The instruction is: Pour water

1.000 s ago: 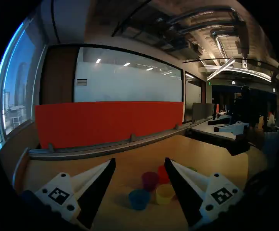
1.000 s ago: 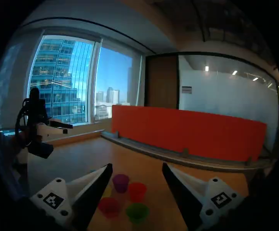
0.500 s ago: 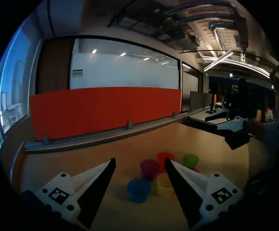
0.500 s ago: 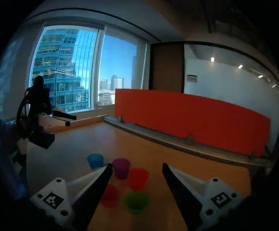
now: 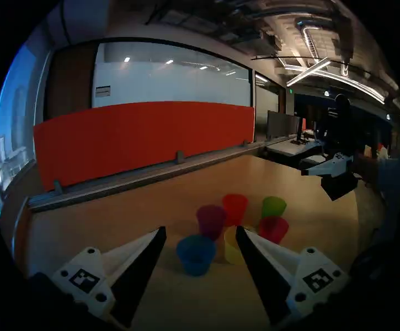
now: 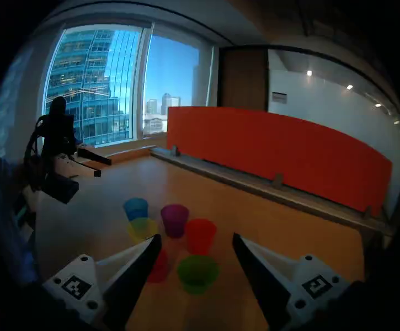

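Note:
Six small plastic cups stand clustered on a wooden table. In the left gripper view the blue cup is nearest, then yellow, purple, orange-red, crimson and green. My left gripper hangs open just short of them, holding nothing. In the right gripper view the green cup is nearest, with crimson, orange-red, purple, yellow and blue around it. My right gripper is open and empty above them.
An orange divider panel on a grey rail borders the table's far side. The right gripper hovers at the right, the left gripper with its hand at the left. Tall windows stand beyond.
Both views have tipped downward and drawn nearer, so the cups sit higher in frame and more of them show. Both grippers stay open; no cup has moved.

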The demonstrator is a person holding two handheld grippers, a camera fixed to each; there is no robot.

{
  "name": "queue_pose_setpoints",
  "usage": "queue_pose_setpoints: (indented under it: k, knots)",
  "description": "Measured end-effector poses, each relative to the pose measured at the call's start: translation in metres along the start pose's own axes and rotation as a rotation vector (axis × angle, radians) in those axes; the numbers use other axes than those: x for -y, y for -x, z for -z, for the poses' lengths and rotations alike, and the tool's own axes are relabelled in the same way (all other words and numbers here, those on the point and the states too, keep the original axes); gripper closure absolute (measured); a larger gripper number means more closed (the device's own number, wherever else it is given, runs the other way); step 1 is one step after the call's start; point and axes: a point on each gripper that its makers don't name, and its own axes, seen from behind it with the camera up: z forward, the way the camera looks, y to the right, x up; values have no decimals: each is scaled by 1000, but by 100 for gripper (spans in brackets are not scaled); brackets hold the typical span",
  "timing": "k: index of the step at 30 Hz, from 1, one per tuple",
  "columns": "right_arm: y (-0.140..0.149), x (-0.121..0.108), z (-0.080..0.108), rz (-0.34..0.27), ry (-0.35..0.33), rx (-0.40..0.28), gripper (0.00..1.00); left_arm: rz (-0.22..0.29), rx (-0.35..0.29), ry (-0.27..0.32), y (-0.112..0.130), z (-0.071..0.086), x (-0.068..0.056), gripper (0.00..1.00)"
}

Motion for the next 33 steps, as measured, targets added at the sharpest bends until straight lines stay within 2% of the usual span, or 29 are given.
queue_pose_setpoints:
  k: [12, 26, 33]
  knots:
    - [38, 1, -14, 9, -6, 69, 0, -10, 83, 15, 39, -19, -2, 6]
    - [90, 0, -31, 7, -6, 160, 0, -15, 163, 30, 81, -30, -6, 6]
    - [110, -3, -38, -10, -2, 195, 0, -7, 199, 28, 98, -38, -2, 6]
